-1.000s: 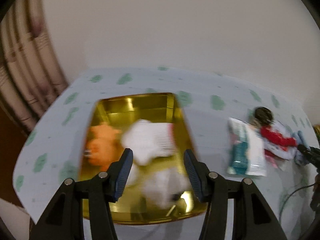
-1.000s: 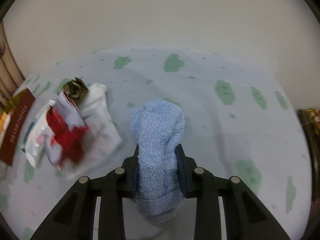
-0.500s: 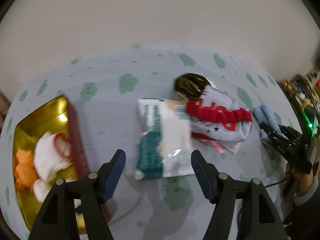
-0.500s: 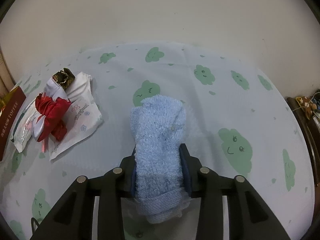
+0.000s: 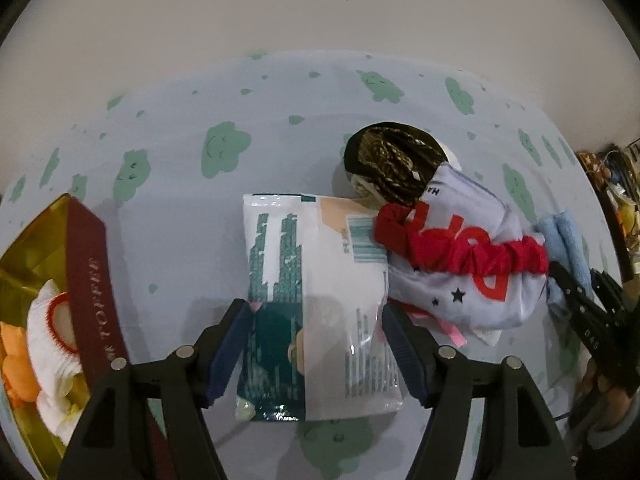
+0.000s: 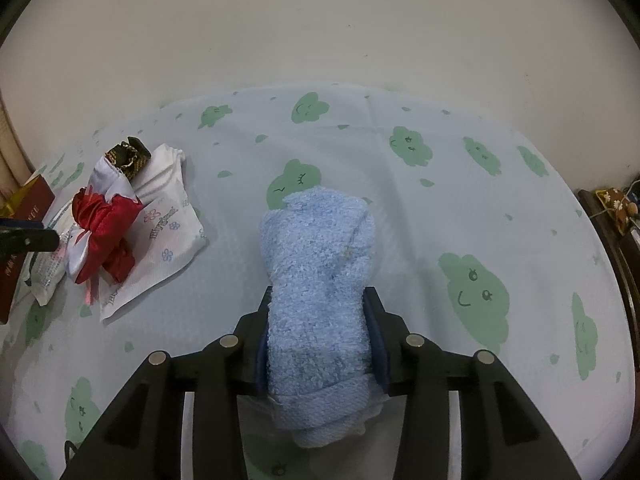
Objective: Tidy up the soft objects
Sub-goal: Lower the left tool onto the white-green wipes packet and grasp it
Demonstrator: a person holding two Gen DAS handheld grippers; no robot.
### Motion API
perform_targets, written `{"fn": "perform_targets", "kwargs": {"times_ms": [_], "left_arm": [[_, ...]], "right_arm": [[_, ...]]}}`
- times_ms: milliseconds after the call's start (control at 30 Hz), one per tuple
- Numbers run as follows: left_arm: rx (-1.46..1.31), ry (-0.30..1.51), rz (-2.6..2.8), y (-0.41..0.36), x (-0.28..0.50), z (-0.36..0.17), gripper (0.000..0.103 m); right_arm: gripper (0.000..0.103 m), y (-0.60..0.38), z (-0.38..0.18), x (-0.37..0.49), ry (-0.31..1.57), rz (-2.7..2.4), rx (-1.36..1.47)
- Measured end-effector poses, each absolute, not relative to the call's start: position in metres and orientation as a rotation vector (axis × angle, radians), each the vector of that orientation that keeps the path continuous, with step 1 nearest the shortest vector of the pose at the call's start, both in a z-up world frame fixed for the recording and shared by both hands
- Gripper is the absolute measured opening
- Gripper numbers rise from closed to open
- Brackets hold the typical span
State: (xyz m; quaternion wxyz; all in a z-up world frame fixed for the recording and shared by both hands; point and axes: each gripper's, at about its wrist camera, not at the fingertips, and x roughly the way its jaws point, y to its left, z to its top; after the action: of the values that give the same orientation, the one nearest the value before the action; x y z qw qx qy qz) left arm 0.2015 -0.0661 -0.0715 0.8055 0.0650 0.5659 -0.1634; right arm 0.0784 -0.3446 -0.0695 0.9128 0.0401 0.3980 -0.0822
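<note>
My left gripper [image 5: 316,344] is open, its fingers on either side of a white and teal plastic packet [image 5: 316,312] lying on the cloth. Right of the packet is a pile: a red scrunchie [image 5: 460,248] on a white printed pouch [image 5: 472,280] and a dark braided item [image 5: 396,164]. My right gripper [image 6: 320,340] is shut on a rolled light blue towel [image 6: 320,280], held over the cloth. The towel also shows at the right in the left wrist view [image 5: 568,244]. The pile shows at the left in the right wrist view [image 6: 108,224].
A gold tin [image 5: 24,248] with a dark red lid edge [image 5: 94,292] stands at the left, holding white [image 5: 52,344] and orange [image 5: 16,364] soft items. A pale blue cloth with green clouds [image 6: 440,200] covers the surface. A wall runs behind. Clutter sits at the far right [image 5: 616,184].
My left gripper has swung right from over the gold tin to over the packet. My right gripper keeps hold of the blue towel and has barely moved.
</note>
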Motion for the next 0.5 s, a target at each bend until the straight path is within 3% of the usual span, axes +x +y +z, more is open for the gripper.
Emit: {"fn": "perform_targets", "kwargs": {"times_ms": [233,500], "left_arm": [[0.156,1.217,-0.370,-0.070,0.209,-0.092,0.083],[0.178,1.174,-0.366,-0.070,0.204,-0.098,0.084]], "right_arm": [[0.041,-0.345,-0.070,0.079,0.821,-0.165,0.088],[0.044,-0.344,-0.071,0.079,0.822,-0.160,0.087]]}}
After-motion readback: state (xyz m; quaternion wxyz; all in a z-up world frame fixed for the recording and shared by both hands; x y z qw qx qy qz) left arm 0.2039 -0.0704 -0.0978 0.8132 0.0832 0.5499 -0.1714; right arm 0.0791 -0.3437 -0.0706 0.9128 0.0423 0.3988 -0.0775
